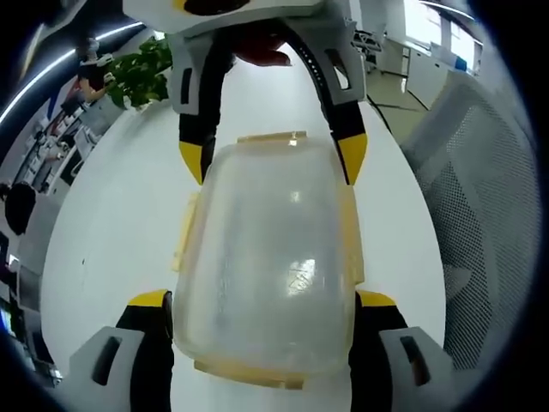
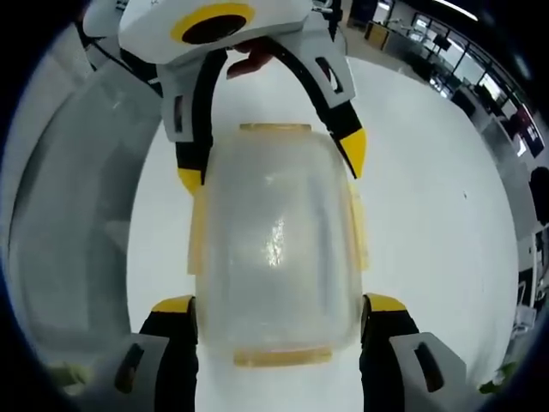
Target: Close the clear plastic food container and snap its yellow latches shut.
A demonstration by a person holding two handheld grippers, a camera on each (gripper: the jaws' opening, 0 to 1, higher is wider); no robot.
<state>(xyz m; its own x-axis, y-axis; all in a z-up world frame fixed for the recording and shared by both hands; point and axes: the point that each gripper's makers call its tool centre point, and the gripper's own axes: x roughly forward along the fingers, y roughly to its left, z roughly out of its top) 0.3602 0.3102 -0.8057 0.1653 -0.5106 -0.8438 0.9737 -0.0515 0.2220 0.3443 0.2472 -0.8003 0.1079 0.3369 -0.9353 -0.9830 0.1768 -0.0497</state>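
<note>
The clear, round-cornered plastic food container [image 1: 262,257] with its pale yellow latches lay in the middle of the left gripper view, lid already resting on top, on a white oval table [image 1: 111,240]. Its long axis ran from the bottom of the frame to the top, straight along the line joining the two grippers.

The left gripper [image 1: 262,300], black and white with yellow-tipped jaws, rose from the bottom of that view. Its jaws stood spread apart, one on each long side of the container's near end, at or touching the walls; whether they pressed could not be told. The right gripper [image 1: 273,159] reached down from the top of the frame and straddled the far end the same way, jaws apart.

In the right gripper view the picture mirrored this: the container [image 2: 274,240] sat at centre, the right gripper [image 2: 279,305] bracketed its near end from the bottom, and the left gripper [image 2: 270,163] bracketed the far end from the top.

A short-end yellow latch [image 1: 253,371] lay just below centre at the bottom of the left gripper view, between that gripper's jaws, and the opposite end latch [image 2: 283,354] lay likewise in the right gripper view. Each end latch was therefore nearest its own gripper. The side latches [image 1: 186,227] along the long edges looked flared outward, probably not yet snapped, and sat between the two grippers.
</note>
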